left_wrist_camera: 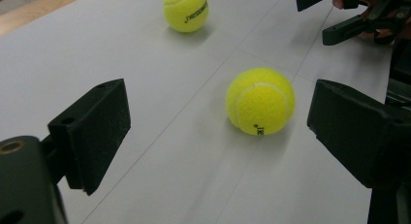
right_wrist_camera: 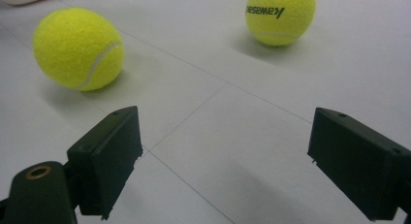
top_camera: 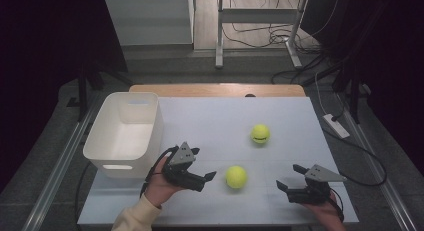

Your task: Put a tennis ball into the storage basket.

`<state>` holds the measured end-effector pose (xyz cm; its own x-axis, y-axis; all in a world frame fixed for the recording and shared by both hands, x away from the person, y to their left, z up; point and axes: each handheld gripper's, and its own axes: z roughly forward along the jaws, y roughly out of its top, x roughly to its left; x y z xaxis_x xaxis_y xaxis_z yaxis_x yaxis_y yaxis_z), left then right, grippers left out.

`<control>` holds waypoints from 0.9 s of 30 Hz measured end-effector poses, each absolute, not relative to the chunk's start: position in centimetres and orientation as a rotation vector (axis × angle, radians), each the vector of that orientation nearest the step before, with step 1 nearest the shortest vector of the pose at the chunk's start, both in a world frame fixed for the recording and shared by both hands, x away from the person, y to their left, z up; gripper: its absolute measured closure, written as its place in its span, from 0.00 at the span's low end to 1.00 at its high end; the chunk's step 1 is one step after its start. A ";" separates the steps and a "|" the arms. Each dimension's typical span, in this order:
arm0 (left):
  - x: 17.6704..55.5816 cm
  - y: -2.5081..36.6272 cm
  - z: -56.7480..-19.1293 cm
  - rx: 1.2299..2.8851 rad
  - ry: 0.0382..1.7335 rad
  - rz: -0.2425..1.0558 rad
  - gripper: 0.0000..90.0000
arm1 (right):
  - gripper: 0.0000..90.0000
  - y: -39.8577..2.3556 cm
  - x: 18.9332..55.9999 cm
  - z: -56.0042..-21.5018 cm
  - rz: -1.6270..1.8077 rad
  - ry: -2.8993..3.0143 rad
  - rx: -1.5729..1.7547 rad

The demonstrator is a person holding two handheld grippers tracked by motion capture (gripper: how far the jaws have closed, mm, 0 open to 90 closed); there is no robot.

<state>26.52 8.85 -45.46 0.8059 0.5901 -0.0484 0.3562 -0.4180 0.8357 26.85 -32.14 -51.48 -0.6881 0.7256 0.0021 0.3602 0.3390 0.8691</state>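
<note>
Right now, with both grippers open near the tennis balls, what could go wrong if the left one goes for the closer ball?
The near ball sits loose on the smooth table; a jaw of the open left gripper nudging it could send it rolling toward the right gripper or the table's front edge. The white bin stands close beside the left hand, so a swing back could knock it.

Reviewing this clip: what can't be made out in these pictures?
- Bin floor, high view: washed out white, so I cannot tell whether anything lies in it.
- Near ball small print, left gripper view: too small to read.
- Far ball, right gripper view: its top is cut off by the upper edge.
- Right hand, high view: cut off by the bottom edge.
</note>
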 end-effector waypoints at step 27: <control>27.4 6.3 -45.5 2.071 0.660 0.255 0.10 | 0.13 -32.1 26.8 -51.4 1.290 2.212 0.951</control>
